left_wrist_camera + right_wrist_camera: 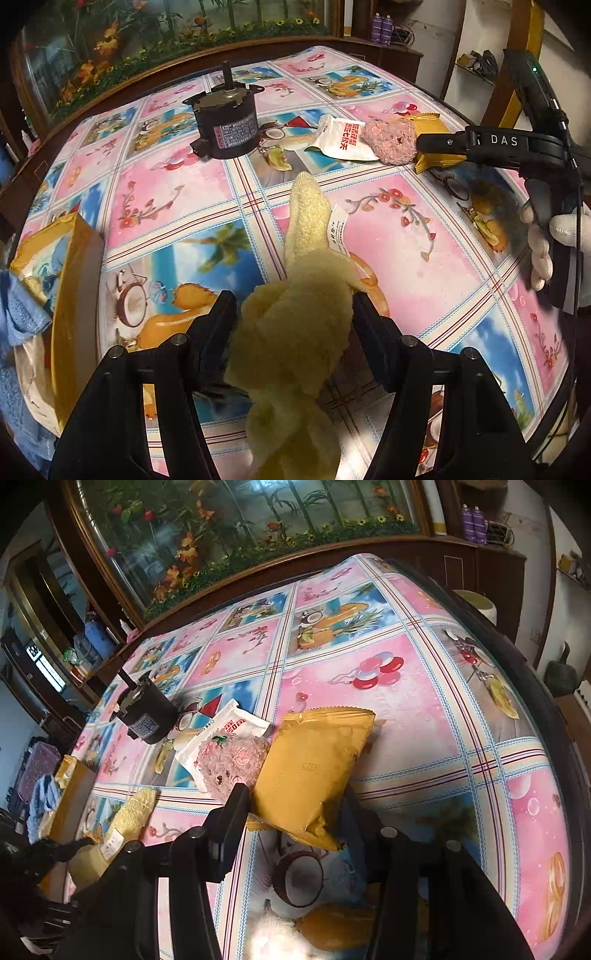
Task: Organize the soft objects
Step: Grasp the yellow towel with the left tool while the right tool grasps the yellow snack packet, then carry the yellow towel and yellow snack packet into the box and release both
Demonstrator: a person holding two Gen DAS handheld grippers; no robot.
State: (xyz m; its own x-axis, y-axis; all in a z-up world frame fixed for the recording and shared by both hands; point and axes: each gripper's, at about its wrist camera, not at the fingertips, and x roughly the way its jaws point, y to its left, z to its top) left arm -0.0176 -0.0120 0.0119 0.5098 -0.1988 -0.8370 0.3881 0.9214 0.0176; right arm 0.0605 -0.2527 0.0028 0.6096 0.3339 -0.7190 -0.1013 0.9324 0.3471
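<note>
My left gripper (293,310) is shut on a yellow towel (295,332) whose free end trails forward across the patterned tablecloth; the towel also shows in the right wrist view (125,819). My right gripper (295,801) is open, its fingers on either side of a yellow snack bag (314,768) lying on the table. In the left wrist view the right gripper (439,142) reaches in from the right beside a pink plush toy (391,142). The plush (229,764) lies against the bag's left side, over a white packet (225,731).
A black cylindrical motor (225,122) stands at the table's back. A yellow box (70,280) with a blue cloth (22,306) in it sits at the left edge. The white packet (343,136) lies next to the plush. A wood-framed aquarium (240,524) stands behind the table.
</note>
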